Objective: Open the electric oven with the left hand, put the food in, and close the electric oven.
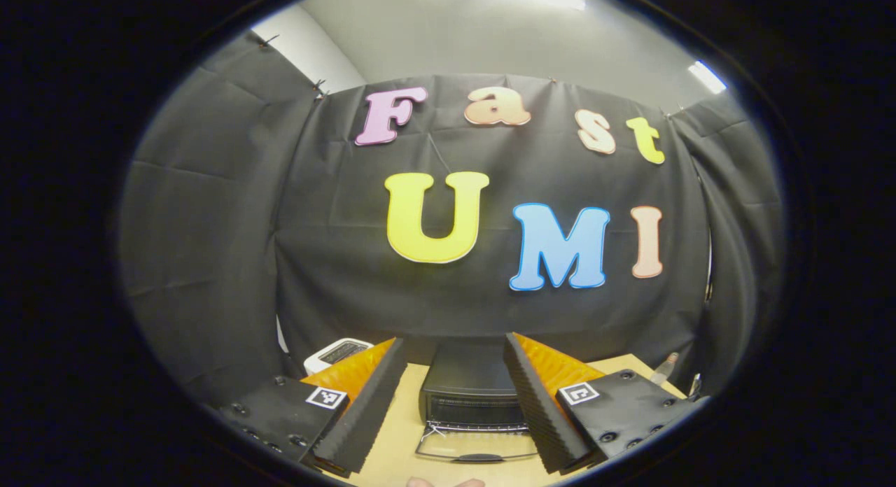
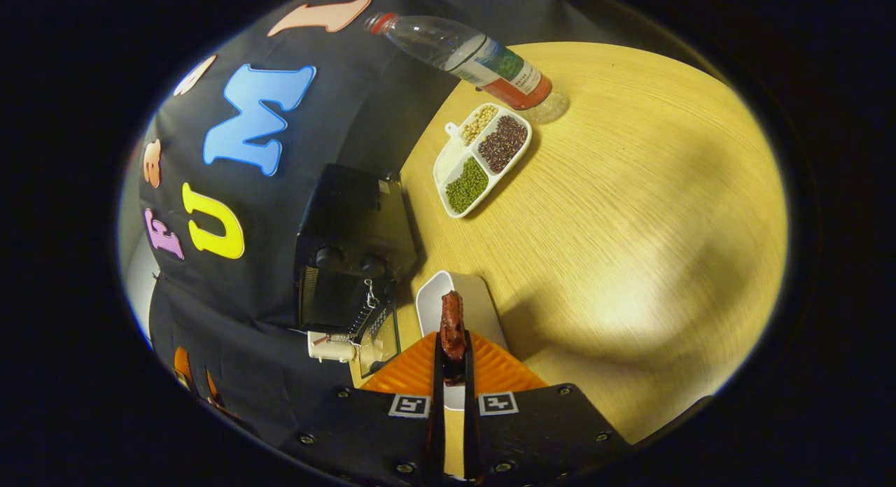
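The black electric oven (image 1: 470, 385) stands at the back of the wooden table, straight ahead between my left gripper's spread fingers. Its glass door (image 1: 476, 445) lies folded down toward me. My left gripper (image 1: 455, 343) is open, holds nothing, and sits back from the oven. In the right gripper view the oven (image 2: 353, 252) is to the left with its door (image 2: 381, 336) hanging open. My right gripper (image 2: 453, 347) is shut on a reddish-brown piece of food (image 2: 452, 322), held over a white plate (image 2: 430, 301) beside the oven door.
A white divided dish (image 2: 448, 161) of green, dark and pale beans lies farther along the table (image 2: 630, 228). A plastic bottle (image 2: 476, 53) stands behind it. A small white appliance (image 1: 336, 353) sits left of the oven. Black cloth walls close off the back.
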Demonstrator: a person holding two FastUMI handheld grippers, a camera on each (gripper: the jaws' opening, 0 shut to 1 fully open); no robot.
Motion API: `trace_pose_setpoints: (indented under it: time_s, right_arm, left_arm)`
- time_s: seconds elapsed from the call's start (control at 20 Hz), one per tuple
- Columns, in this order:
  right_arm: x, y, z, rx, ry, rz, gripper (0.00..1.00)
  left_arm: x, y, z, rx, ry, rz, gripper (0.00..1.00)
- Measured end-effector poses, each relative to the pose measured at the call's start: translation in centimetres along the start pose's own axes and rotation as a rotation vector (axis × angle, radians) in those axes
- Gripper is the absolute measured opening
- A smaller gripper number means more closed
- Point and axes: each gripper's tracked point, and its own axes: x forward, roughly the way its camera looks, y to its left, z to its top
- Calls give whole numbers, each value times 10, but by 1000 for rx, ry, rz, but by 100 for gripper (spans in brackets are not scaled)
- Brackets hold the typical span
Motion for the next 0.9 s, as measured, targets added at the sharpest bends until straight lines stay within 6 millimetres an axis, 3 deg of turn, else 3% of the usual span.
trace_pose_setpoints:
  time_s: [0.05,0.15,0.35,0.65,0.85,0.9]
  right_arm:
    - [-1,2,0,-6,1,4,11]
    - [-4,7,2,-21,-9,15,11]
    - [-16,35,5,-40,-9,73,11]
    - [-29,107,2,-36,10,216,11]
    - [-18,147,-4,-31,15,267,11]
    - [-11,157,-6,-23,16,278,11]
  left_arm:
    - [0,0,0,0,2,-4,90]
    - [0,0,0,2,-2,-9,99]
    - [-2,5,0,-6,-1,-14,99]
    - [-1,10,0,-40,-5,-33,97]
    - [-2,14,2,-37,-12,-64,95]
    - [-2,14,1,-33,-9,-74,99]
